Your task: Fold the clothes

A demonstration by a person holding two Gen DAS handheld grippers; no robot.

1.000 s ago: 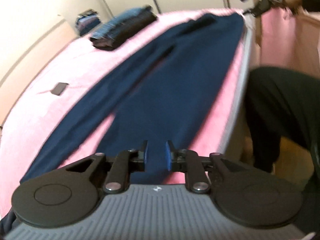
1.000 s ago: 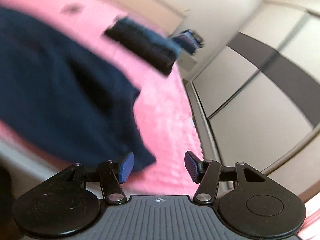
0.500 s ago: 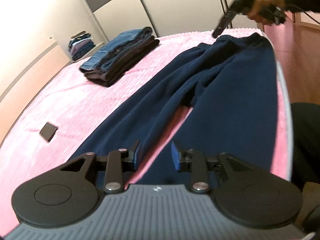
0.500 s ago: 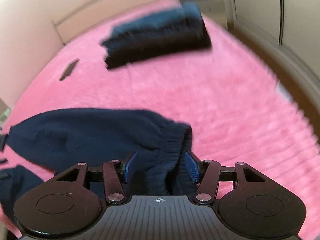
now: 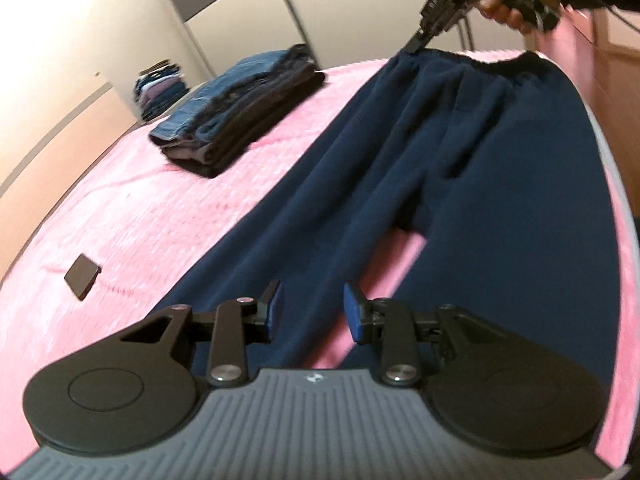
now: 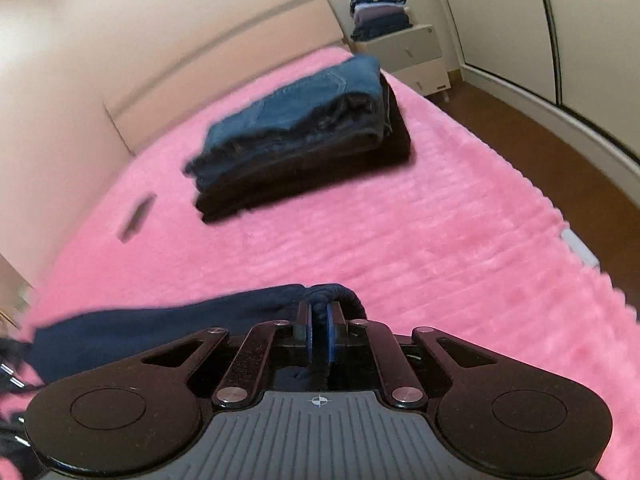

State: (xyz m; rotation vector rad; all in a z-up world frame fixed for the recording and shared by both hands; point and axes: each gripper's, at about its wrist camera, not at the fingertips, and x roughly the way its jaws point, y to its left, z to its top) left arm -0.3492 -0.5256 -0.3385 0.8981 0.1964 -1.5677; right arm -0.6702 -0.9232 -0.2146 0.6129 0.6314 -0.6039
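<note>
Dark navy sweatpants (image 5: pixel 472 168) lie flat on a pink bed cover (image 5: pixel 168 216), waistband far, legs toward me. My left gripper (image 5: pixel 310 308) is open and hovers over the inner edge of the far-side leg near its lower end. My right gripper (image 6: pixel 319 326) is shut on the far corner of the navy waistband (image 6: pixel 332 294); it also shows in the left wrist view (image 5: pixel 414 42), pinching that corner from above. The pants' hems are hidden under my left gripper body.
A folded stack of jeans and dark clothes (image 5: pixel 240 112) sits on the bed beyond the pants, also in the right wrist view (image 6: pixel 304 136). A small dark flat object (image 5: pixel 82 276) lies on the cover. A nightstand with folded clothes (image 6: pixel 400 48) stands by the wardrobe.
My right gripper came down onto the waistband corner and closed on it. My left gripper opened wider and shifted over the gap between the legs.
</note>
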